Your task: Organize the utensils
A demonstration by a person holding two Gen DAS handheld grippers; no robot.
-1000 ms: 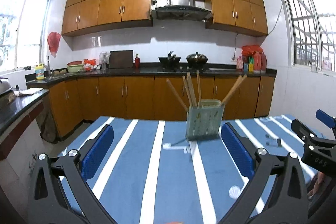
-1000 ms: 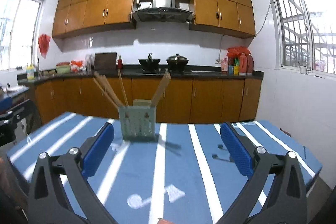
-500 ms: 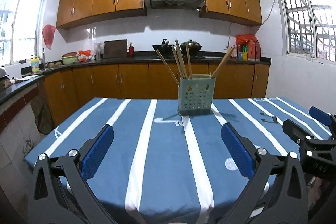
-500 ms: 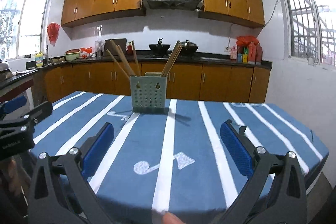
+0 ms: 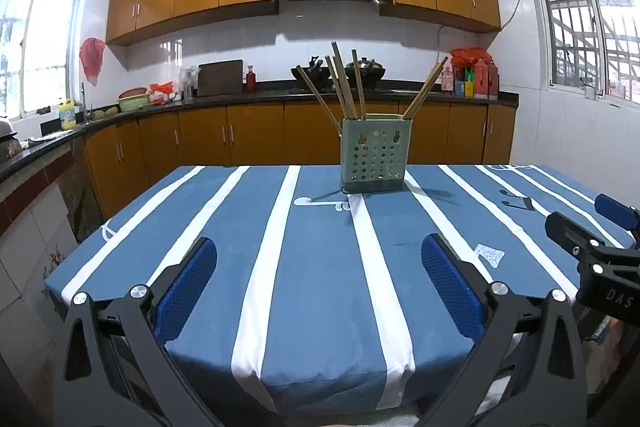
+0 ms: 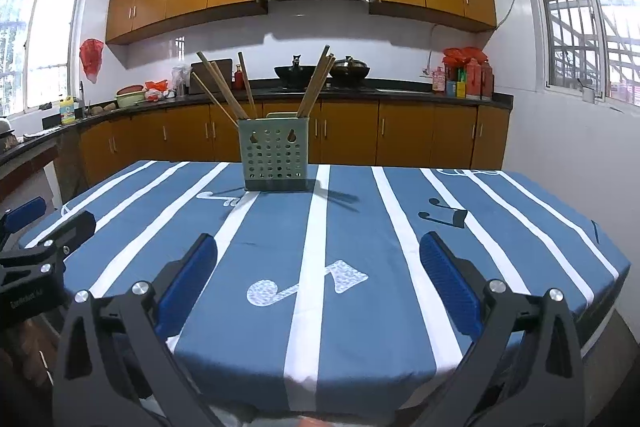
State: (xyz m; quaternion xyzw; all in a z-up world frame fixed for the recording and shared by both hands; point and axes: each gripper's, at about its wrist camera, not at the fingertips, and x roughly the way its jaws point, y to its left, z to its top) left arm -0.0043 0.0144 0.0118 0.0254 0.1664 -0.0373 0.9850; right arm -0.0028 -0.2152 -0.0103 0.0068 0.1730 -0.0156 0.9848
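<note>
Both grippers hang at the near edge of the bench (image 5: 320,287), holding nothing: the left gripper (image 5: 320,283) spread wide, the right gripper (image 6: 318,279) likewise. One green perforated holder (image 5: 375,155) stands far across the striped cloth, six wooden chopsticks (image 5: 344,87) leaning inside.

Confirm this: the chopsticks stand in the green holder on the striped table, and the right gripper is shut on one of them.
Not quite. The chopsticks do stand in the green holder on the striped table, but the right gripper is open and empty, its jaws wide apart, as the right wrist view shows.
</note>
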